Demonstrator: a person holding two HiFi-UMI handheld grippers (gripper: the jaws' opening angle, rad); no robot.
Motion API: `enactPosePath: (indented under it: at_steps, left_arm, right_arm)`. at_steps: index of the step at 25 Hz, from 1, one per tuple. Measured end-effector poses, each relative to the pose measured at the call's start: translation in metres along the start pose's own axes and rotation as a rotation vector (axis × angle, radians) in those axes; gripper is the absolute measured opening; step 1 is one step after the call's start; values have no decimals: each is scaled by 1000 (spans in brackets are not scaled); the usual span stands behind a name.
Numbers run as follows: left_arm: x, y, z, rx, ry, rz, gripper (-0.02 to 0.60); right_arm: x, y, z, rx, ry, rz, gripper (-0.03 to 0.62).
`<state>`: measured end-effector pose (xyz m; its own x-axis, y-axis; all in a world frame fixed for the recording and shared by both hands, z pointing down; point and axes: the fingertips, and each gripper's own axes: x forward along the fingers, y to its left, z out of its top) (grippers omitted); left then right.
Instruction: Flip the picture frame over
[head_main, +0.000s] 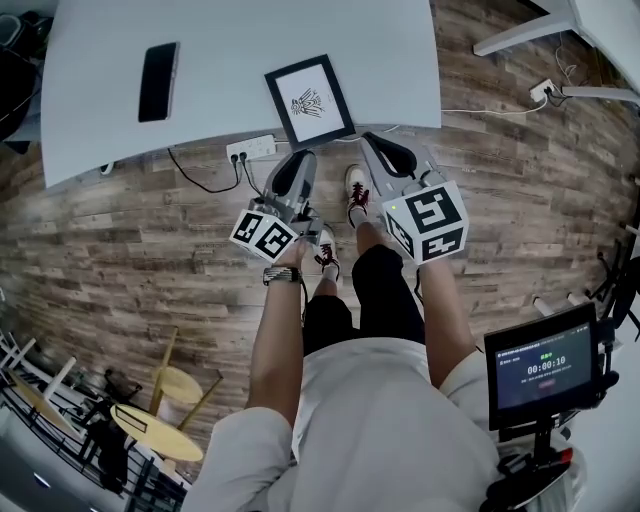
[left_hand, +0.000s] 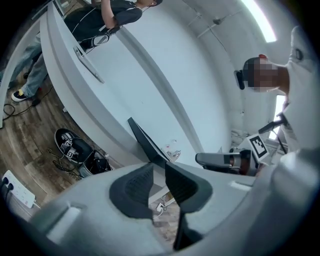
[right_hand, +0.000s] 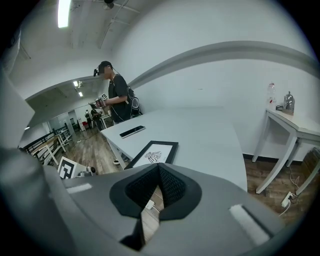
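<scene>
The picture frame (head_main: 310, 100) lies face up near the front edge of the white table (head_main: 240, 30), showing a black border and a small drawing. The right gripper view has the picture frame (right_hand: 155, 153) just past the jaws. In the left gripper view the picture frame (left_hand: 145, 142) appears edge-on. My left gripper (head_main: 294, 176) hovers over the floor just short of the table edge, below the frame. Its fingertips (left_hand: 152, 170) stand a narrow gap apart with nothing between them. My right gripper (head_main: 390, 156) hovers to the frame's right and is shut and empty, as the right gripper view (right_hand: 159, 166) confirms.
A black phone (head_main: 158, 80) lies on the table to the left. A power strip (head_main: 250, 150) with cables sits on the wood floor under the table edge. A timer screen (head_main: 545, 365) stands at my right, stools (head_main: 160, 420) at lower left. A person (right_hand: 117, 97) stands beyond the table.
</scene>
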<state>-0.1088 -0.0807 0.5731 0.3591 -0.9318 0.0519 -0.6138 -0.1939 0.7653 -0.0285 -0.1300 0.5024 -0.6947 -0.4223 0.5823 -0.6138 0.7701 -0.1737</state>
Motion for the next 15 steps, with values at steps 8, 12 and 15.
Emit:
enactPosePath:
  at_steps: [8, 12, 15]
  left_arm:
    - [-2, 16, -5, 3, 27, 52, 77]
    - [1, 19, -7, 11, 61, 62, 77]
    - [-3, 24, -14, 35, 97, 83, 70]
  right_arm:
    - [0, -1, -1, 6, 1, -5, 3]
    - [0, -3, -2, 10, 4, -11, 3]
    - [0, -7, -1, 6, 1, -16, 3]
